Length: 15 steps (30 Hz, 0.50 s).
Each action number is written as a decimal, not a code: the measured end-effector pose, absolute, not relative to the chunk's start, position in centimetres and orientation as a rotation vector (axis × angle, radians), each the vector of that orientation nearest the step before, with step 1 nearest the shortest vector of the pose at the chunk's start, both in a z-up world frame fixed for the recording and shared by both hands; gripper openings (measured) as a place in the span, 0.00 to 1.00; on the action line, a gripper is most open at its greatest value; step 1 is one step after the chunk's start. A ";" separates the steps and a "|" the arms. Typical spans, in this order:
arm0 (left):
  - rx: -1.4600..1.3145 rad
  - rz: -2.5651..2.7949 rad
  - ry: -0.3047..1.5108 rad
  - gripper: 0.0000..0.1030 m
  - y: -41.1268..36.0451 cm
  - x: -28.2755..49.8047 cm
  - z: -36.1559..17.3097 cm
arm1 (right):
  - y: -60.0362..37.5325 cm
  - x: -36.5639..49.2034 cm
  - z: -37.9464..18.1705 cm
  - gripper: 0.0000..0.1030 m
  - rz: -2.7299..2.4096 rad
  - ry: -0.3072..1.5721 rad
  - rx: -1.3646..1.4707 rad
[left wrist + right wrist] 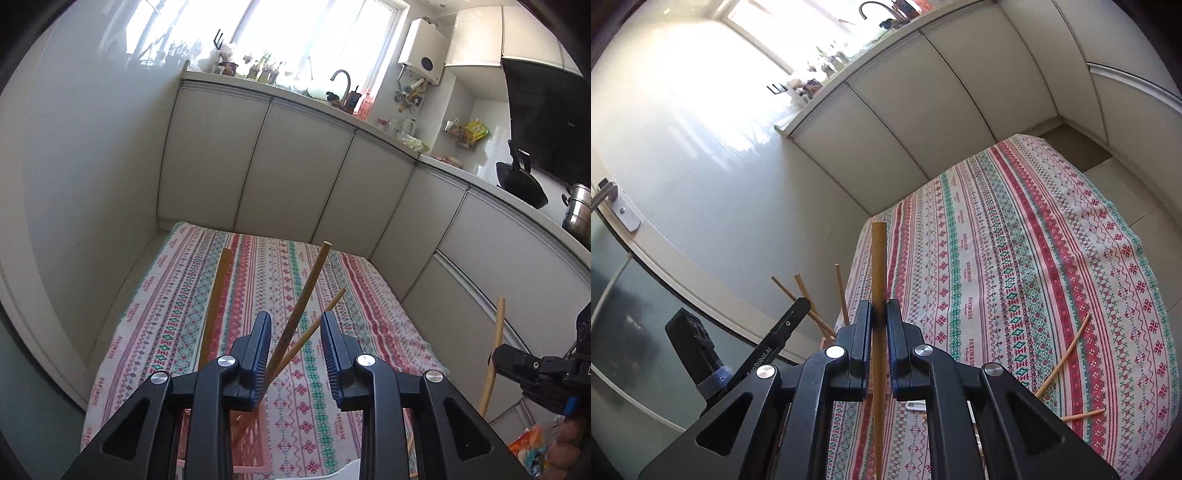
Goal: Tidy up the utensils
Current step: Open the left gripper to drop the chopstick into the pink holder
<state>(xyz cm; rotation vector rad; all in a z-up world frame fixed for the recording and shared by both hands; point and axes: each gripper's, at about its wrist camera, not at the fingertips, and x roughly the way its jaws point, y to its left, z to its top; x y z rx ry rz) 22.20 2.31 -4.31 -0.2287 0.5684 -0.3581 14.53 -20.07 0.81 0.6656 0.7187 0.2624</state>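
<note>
- Right now the left hand-held gripper [295,332] is standing with its blue-padded jaws spread apart, pinching nothing; two thin brown wooden chopsticks [306,295] are rising loose through the gap between the pads.
- Those two chopsticks are leaning apart from each other, their lower ends dropping toward a pink slotted plastic basket [251,443] just below the jaws.
- A third, paler wooden chopstick [218,295] is standing steeply to the left of the left jaw.
- The right hand-held gripper [879,314] is pinching a single brown wooden chopstick [878,266] tight between its black pads, the stick pointing up past the fingertips and running down below them.
- In the left wrist view that same right hand-held gripper is showing at the right edge, holding its stick nearly upright.
- Two more loose wooden chopsticks [1063,358] are lying near each other on the striped red, green and white patterned cloth [1015,240] covering the worktop, near its right edge.
- White cabinet doors [295,166] are lining the far side beyond the worktop.
</note>
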 end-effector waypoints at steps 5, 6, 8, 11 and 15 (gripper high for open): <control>-0.209 -0.323 0.588 0.44 2.7 21.5 -3.7 | -20.1 14.4 1.0 0.08 0.258 0.714 0.657; -0.200 -0.312 0.589 0.47 2.8 21.2 -3.5 | -20.1 14.4 1.1 0.08 0.257 0.710 0.658; -0.169 -0.284 0.593 0.56 3.0 20.4 -3.1 | -20.0 14.4 1.4 0.08 0.258 0.700 0.660; -0.139 -0.234 0.608 0.63 3.6 19.1 -2.8 | -19.3 14.4 2.0 0.08 0.254 0.683 0.638; -0.102 -0.013 0.682 0.76 5.4 17.4 -2.9 | -17.3 14.5 2.7 0.08 0.233 0.685 0.573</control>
